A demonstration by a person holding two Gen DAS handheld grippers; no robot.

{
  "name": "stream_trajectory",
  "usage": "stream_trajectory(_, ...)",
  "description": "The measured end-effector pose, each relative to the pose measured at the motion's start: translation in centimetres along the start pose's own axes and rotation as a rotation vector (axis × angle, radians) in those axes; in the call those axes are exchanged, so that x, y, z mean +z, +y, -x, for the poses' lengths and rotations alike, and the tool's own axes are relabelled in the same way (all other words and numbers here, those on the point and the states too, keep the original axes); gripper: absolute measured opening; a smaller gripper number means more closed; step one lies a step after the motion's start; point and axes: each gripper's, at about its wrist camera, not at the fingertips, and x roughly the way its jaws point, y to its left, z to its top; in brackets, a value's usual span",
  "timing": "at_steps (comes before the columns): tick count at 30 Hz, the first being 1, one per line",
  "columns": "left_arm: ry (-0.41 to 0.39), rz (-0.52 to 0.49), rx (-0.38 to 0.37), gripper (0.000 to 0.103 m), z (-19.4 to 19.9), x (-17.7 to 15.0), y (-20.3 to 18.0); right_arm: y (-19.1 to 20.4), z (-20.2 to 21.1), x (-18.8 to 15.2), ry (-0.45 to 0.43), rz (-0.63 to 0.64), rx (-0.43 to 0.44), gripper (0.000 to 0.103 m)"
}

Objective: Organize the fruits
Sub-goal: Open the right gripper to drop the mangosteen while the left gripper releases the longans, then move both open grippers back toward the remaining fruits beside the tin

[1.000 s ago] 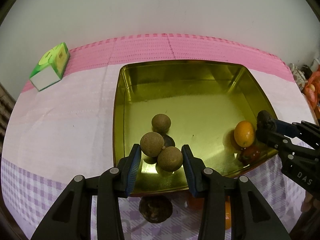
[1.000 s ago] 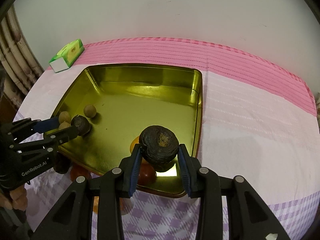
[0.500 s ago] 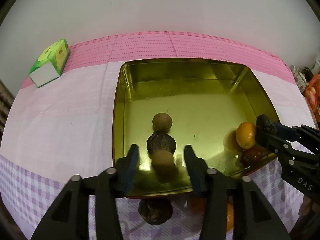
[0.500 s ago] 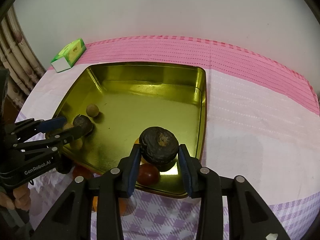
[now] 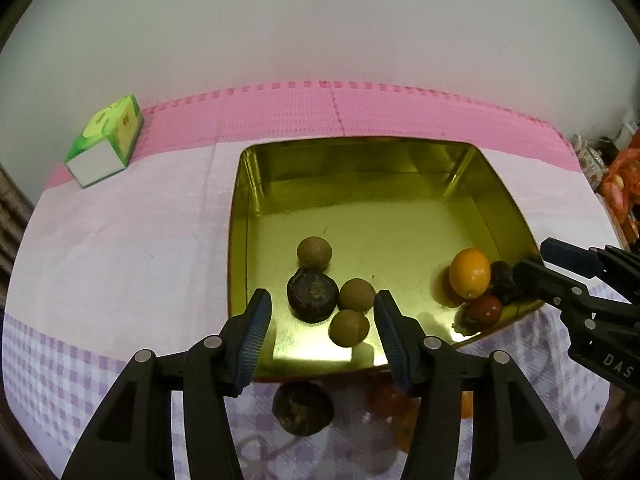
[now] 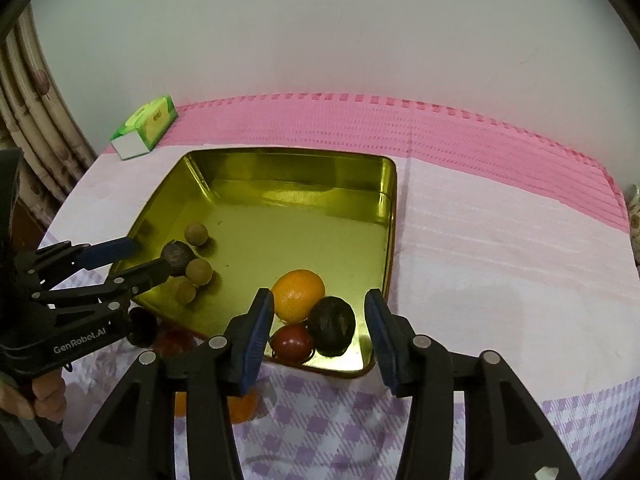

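A gold square tin (image 5: 360, 160) (image 6: 288, 168) sits on the cloth. In its near left part lie three small tan round fruits (image 5: 349, 327) (image 6: 199, 271) and a dark wrinkled fruit (image 5: 311, 294) (image 6: 178, 258). At its near right corner lie an orange (image 5: 469, 273) (image 6: 298, 294), a red fruit (image 5: 485, 309) (image 6: 292, 342) and a second dark wrinkled fruit (image 6: 331, 325). My left gripper (image 5: 323, 334) is open and empty above the tan fruits. My right gripper (image 6: 318, 335) is open and empty over the second dark fruit.
On the cloth in front of the tin lie another dark fruit (image 5: 303, 408) (image 6: 141, 332) and orange and red fruits (image 5: 386, 399) (image 6: 240, 406). A green tissue box (image 5: 105, 147) (image 6: 145, 127) stands at the back left. A wall lies behind the table.
Both grippers opened. The left one let go of two tan fruits, which now lie in the tin. The right one let go of the dark fruit, now beside the orange.
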Motion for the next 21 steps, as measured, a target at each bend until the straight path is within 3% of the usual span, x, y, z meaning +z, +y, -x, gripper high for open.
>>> stream_trajectory(12, -0.045, 0.012, 0.028, 0.054, 4.4, -3.9, 2.1, 1.0, 3.1, -4.4, -0.013, 0.0, 0.025, 0.045)
stream_trajectory(21, 0.019, 0.043, 0.045, 0.054, 3.6, -8.6, 3.7, 2.3, 2.2, -7.8, 0.037, 0.007, 0.044, 0.045)
